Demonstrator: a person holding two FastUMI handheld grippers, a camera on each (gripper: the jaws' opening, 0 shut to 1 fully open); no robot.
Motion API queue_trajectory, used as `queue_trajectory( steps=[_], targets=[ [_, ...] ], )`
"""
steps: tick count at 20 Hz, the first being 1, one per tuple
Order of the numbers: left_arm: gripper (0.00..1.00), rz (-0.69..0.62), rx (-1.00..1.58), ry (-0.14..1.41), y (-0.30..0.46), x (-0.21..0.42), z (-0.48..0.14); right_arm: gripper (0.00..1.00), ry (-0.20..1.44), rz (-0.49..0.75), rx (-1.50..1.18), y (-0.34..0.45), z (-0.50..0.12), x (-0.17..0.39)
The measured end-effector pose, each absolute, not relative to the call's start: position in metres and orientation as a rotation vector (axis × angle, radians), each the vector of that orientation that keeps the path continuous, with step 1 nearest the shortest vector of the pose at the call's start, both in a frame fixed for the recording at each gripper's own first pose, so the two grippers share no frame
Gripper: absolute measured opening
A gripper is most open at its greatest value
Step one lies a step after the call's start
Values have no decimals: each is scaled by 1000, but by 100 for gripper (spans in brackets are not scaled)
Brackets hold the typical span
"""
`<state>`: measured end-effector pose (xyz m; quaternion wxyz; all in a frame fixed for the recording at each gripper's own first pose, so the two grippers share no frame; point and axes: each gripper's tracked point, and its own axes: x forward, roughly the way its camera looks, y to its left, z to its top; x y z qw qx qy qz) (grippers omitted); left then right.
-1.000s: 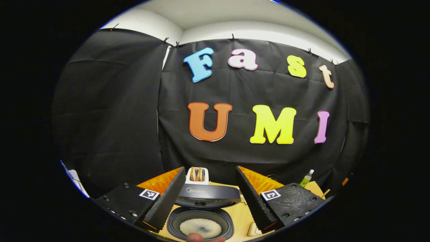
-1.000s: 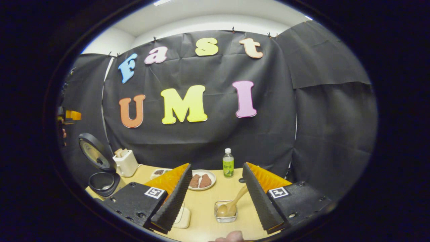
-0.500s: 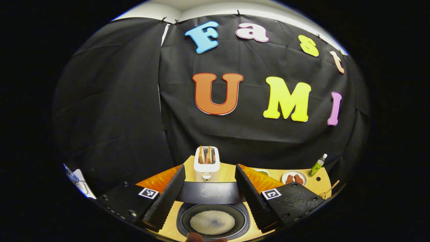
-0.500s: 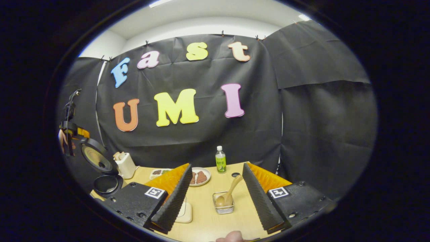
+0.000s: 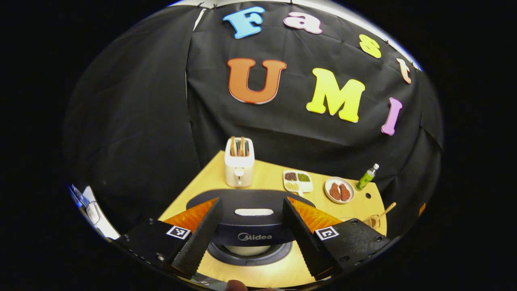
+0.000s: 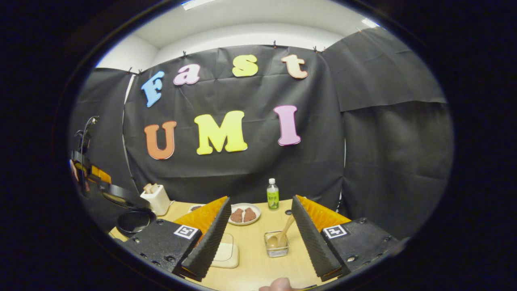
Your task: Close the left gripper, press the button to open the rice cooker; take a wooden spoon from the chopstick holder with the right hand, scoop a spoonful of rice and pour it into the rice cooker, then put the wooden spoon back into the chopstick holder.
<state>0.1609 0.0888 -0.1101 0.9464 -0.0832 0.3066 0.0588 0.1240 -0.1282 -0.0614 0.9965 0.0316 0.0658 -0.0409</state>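
1. The rice cooker (image 5: 248, 226) sits between my left gripper (image 5: 250, 238)'s wide-spread fingers, lid partly lowered.
2. My right gripper (image 6: 260, 238) is wide, empty.
3. The wooden spoon (image 6: 282, 234) stands in its chopstick holder (image 6: 278, 247); I judge the task practically finished.

Toaster (image 5: 239, 162) behind rice cooker (image 5: 249, 226), seemingly apart.
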Motion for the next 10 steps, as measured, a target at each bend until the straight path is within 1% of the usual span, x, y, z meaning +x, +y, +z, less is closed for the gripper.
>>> queue_trajectory(
  steps=[3,4,5,6,10],
  targets=[
    [97,118,-174,695,83,136,-146,94,133,-66,49,-123,-59,125],
    [97,118,-168,712,81,130,-154,97,131,-65,46,-123,-58,125],
    [97,118,-164,725,80,125,-161,97,130,-66,45,-124,-58,124],
    [97,119,-157,736,80,120,-168,94,130,-67,45,-124,-58,124],
    [97,123,-131,796,78,106,-194,94,145,-67,52,-128,-63,126]
  ],
)
